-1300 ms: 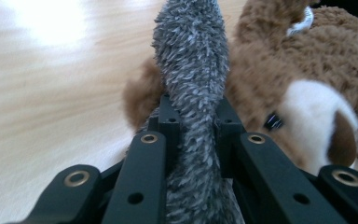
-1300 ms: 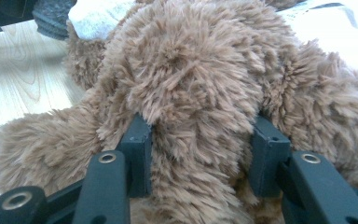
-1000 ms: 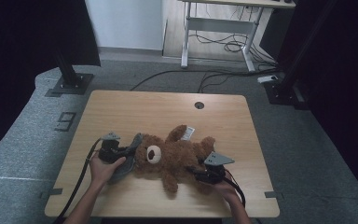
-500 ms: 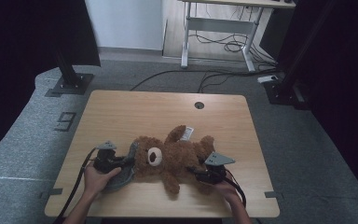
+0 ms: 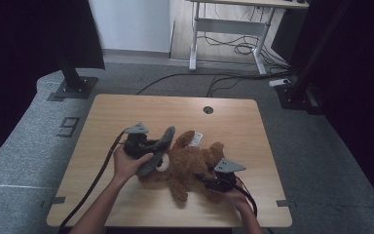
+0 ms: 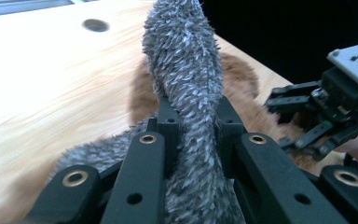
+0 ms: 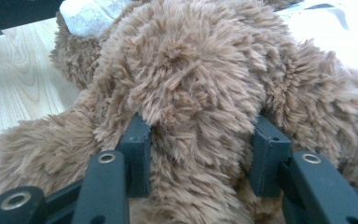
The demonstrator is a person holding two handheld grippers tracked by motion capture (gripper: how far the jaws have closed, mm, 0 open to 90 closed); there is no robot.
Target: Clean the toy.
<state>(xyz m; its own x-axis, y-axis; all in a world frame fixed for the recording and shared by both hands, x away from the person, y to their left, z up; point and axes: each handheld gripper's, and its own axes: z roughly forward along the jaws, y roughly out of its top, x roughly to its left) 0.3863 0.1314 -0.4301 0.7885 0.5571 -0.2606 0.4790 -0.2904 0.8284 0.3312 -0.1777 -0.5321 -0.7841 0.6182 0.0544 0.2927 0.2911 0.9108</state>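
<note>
Nearest us, our right gripper (image 7: 198, 154) has its fingers (image 7: 137, 156) pinching a limb of the brown teddy bear (image 5: 190, 163), which lies at the desk's (image 5: 126, 112) lower centre. Further up and left, our left gripper (image 5: 146, 148) clamps the grey fuzzy cloth (image 6: 186, 84). We judge that a hard pull could slip the cloth free or drag the bear off the desk.

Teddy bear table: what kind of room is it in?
Likely a lab or office: grey carpet, a desk frame with loose cables behind, and a stand beside the table.
</note>
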